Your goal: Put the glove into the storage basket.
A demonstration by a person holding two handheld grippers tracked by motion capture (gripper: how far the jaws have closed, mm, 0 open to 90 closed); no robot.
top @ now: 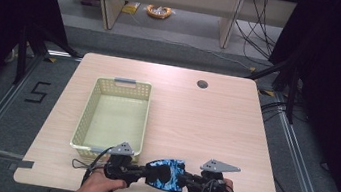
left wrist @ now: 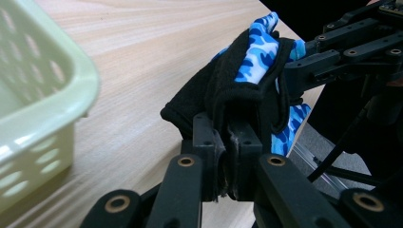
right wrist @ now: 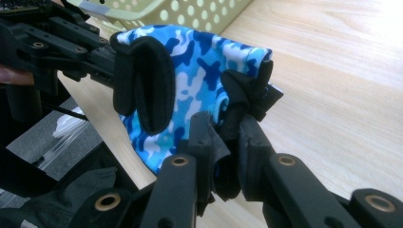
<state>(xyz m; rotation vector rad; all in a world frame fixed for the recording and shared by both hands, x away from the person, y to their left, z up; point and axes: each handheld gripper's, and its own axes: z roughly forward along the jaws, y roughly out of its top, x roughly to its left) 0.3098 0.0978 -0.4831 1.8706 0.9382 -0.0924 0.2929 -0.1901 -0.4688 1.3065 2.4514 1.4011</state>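
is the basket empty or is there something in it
Empty: the high view shows the green basket with a bare floor; the blue camo glove hangs outside it between both grippers.

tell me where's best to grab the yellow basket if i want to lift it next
Probably the near short rim of the basket, coming from above with the fingers astride the wall. It sits upright and open-topped, that end lies closest to the left gripper, and its thin perforated wall suits a pinch. Both it and the right gripper are shut on the blue camouflage glove.
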